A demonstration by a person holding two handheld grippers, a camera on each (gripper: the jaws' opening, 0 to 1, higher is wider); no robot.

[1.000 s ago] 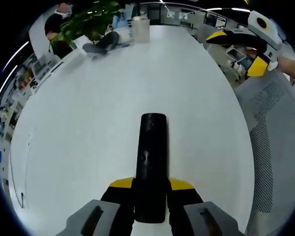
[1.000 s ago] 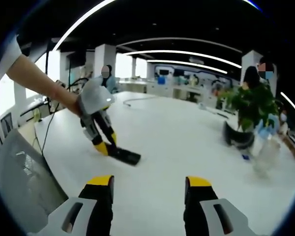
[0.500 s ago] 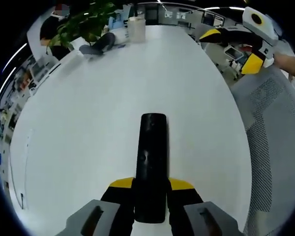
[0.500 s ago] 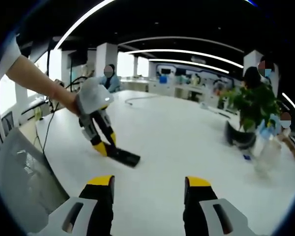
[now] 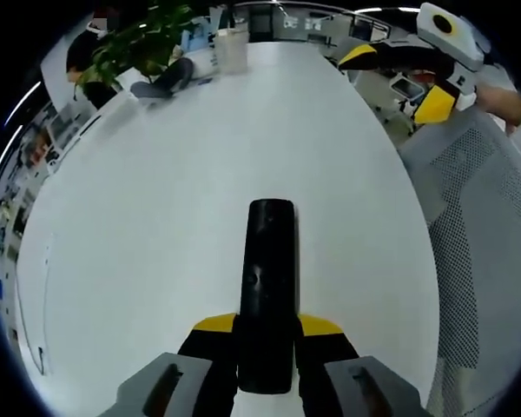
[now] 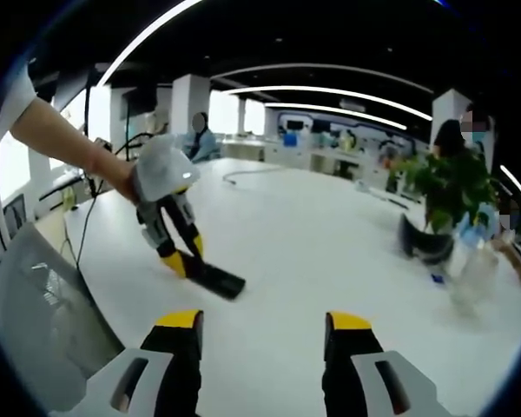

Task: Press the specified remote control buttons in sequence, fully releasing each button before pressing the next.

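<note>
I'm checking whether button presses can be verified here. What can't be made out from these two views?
- Remote control buttons, left gripper view: dark, glossy face, too blurred to tell apart.
- Remote's near end: covered by the left gripper clamped on it.
- Remote, right gripper view: too small for any detail.
- Right gripper: open, holding nothing.

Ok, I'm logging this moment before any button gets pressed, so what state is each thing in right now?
remote control: lying flat on the white table, its near end clamped between the left gripper's jaws.
left gripper: shut on the remote control.
right gripper: open, empty, held above the table short of the remote.
potted plant: upright at the table's far side.
mesh chair: standing at the table's edge.
</note>
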